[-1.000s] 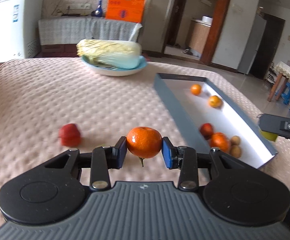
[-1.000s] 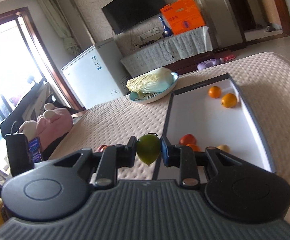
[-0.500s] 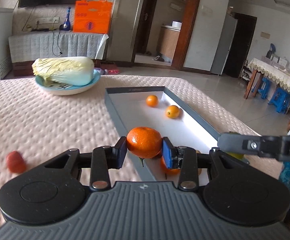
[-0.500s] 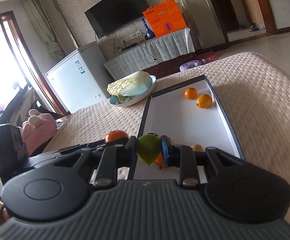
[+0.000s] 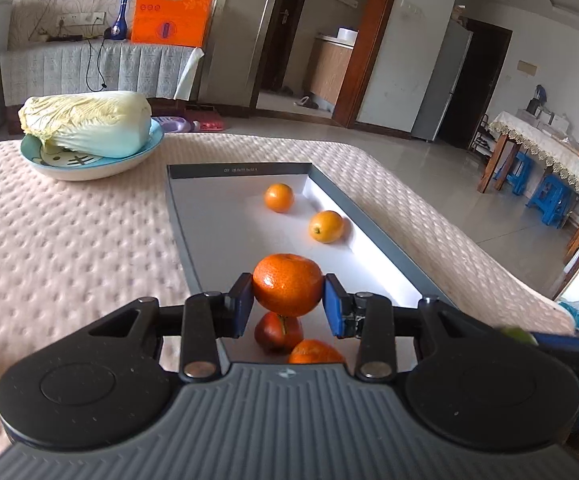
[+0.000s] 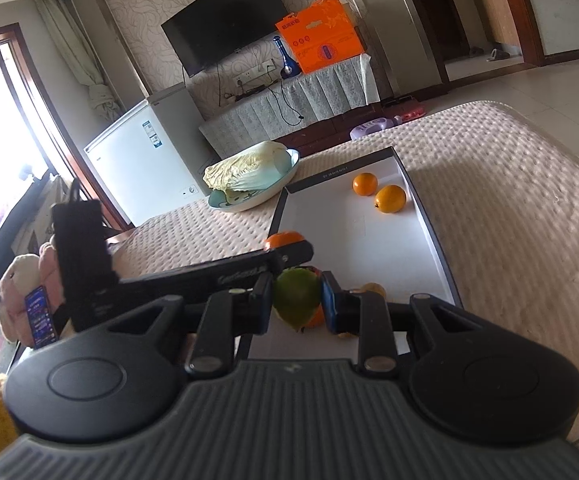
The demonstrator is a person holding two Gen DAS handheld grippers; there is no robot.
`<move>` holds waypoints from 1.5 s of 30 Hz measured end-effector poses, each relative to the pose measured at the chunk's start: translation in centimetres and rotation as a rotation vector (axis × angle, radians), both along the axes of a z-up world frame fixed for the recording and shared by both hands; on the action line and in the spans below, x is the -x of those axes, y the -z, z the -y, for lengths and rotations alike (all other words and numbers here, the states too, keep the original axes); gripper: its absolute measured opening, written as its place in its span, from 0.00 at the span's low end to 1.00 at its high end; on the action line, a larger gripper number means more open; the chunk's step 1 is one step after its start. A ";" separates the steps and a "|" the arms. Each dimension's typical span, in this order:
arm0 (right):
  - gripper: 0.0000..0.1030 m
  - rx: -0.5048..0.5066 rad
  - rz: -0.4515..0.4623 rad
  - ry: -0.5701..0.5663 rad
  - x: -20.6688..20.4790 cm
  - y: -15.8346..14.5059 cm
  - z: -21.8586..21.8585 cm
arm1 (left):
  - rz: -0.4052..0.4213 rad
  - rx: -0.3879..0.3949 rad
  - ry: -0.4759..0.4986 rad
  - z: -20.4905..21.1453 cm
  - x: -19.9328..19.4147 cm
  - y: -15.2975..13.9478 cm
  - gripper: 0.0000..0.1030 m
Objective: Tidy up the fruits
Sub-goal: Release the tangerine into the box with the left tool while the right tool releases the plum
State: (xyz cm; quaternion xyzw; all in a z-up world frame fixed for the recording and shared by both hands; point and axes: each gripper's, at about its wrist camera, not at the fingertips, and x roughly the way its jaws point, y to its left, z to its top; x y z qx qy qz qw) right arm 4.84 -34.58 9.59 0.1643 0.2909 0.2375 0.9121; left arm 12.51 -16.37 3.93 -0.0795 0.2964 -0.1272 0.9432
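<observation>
Tangerine [image 5: 287, 285] sits pinched in your left gripper [image 5: 287, 298], held above the near end of the tray [image 5: 179, 216]. Your right gripper [image 6: 296, 300] clamps a green fruit [image 6: 295, 298] over that same end. Two oranges [image 5: 278, 197] lie at the tray's far end; cabbage [image 5: 85, 124] sits beyond its far-left corner.

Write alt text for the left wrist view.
The left gripper holds a tangerine above the near end of a grey tray on a quilted table, over a red fruit. Two oranges lie at the tray's far end; a cabbage sits behind.
</observation>
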 end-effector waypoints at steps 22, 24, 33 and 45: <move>0.28 -0.028 -0.055 0.085 -2.0 1.3 1.0 | 0.048 -0.043 0.004 1.1 -0.7 -1.0 0.61; 0.28 -0.044 -0.068 0.112 -2.4 1.5 1.2 | 0.058 -0.037 -0.005 0.3 0.5 -1.6 0.61; 0.28 -0.068 -0.099 0.139 -3.4 2.1 -0.5 | 0.084 -0.040 -0.030 -2.9 7.1 -4.3 0.62; 0.29 0.101 -0.092 0.190 -4.5 2.9 -4.1 | 0.036 -0.082 -0.047 -5.5 15.7 -4.0 0.62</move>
